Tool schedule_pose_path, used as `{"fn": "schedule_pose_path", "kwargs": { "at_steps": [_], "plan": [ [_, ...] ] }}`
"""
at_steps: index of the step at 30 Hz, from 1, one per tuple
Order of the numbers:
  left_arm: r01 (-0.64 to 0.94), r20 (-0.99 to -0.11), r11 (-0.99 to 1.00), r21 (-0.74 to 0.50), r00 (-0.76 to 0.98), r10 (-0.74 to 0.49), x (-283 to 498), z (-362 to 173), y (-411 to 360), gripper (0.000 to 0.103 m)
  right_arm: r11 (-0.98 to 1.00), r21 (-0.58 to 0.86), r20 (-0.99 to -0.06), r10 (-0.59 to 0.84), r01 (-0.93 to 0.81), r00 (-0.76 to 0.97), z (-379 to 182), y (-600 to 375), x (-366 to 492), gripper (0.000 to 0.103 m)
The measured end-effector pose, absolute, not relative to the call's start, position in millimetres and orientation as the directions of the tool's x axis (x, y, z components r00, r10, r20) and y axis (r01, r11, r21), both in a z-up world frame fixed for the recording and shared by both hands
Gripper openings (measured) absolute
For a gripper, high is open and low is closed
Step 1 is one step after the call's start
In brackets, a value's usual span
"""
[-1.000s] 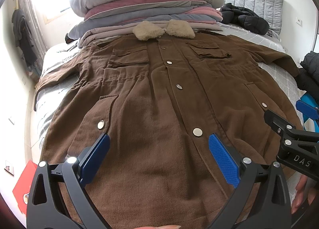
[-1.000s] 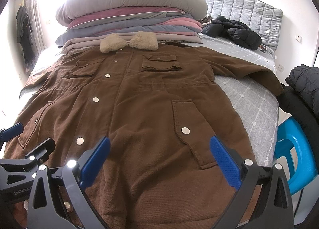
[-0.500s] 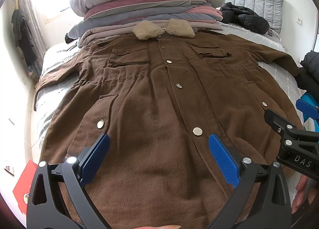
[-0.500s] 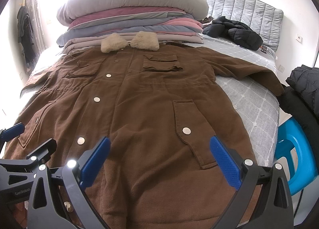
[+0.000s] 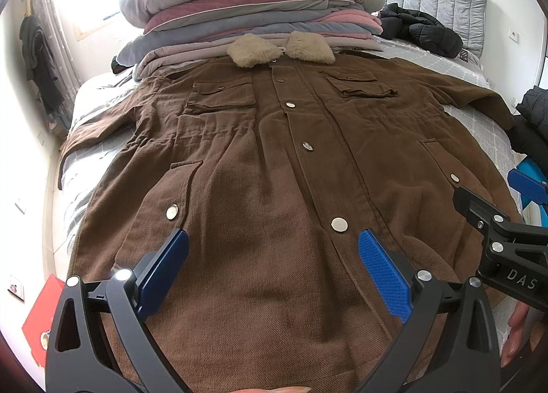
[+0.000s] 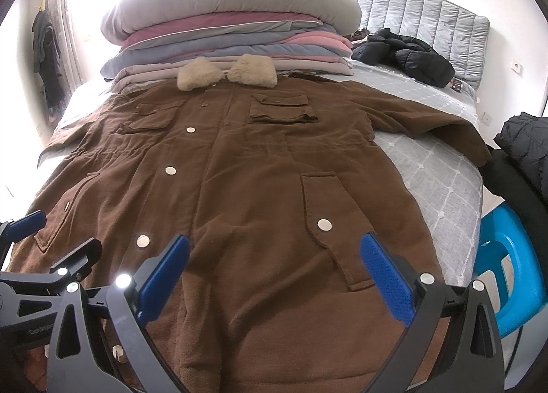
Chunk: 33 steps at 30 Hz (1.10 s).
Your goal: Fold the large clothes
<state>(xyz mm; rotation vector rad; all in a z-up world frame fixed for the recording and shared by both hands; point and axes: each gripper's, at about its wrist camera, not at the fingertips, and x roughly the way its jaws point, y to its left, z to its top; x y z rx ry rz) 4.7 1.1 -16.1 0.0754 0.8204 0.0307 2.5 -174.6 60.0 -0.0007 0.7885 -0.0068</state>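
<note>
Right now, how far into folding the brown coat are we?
Done: the brown coat lies spread flat, front up and snapped shut, on the bed, sleeves out to the sides. In hand: nothing; the left gripper and right gripper hover open over the hem. Left: every fold, since no sleeve or hem is turned in yet.

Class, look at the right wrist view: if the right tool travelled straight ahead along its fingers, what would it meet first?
Most likely the brown coat. The right tool is open, low over the hem, pointing up the coat toward its fur collar; depth is uncertain.
</note>
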Motion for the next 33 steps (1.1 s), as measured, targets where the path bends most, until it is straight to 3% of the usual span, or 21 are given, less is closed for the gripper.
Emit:
{"fn": "schedule_pose_path", "kwargs": {
  "at_steps": [19, 24, 29, 33],
  "plan": [
    [-0.023, -0.72, 0.996, 0.081, 0.69, 0.075, 9, -7, 11, 0.096, 0.992, 0.128, -0.702, 0.094, -0.005, 0.706, 81, -211, 9, 0.096],
    [-0.026, -0.662, 0.988, 0.153, 0.739, 0.122, 43, 16, 8, 0.096, 0.962, 0.272, -0.704, 0.2, -0.001, 0.681, 87, -260, 41, 0.096],
    [0.046, -0.659, 0.999, -0.014, 0.751, -0.044, 73, 22, 16, 0.096, 0.875, 0.455, -0.708, 0.24, 0.168, 0.665, 69, -351, 77, 0.096],
    [0.097, -0.763, 0.989, -0.112, 0.629, -0.148, 86, -6, 14, 0.096, 0.682, 0.631, -0.668, 0.235, 0.37, 0.706, 38, -450, 96, 0.096]
  ]
}}
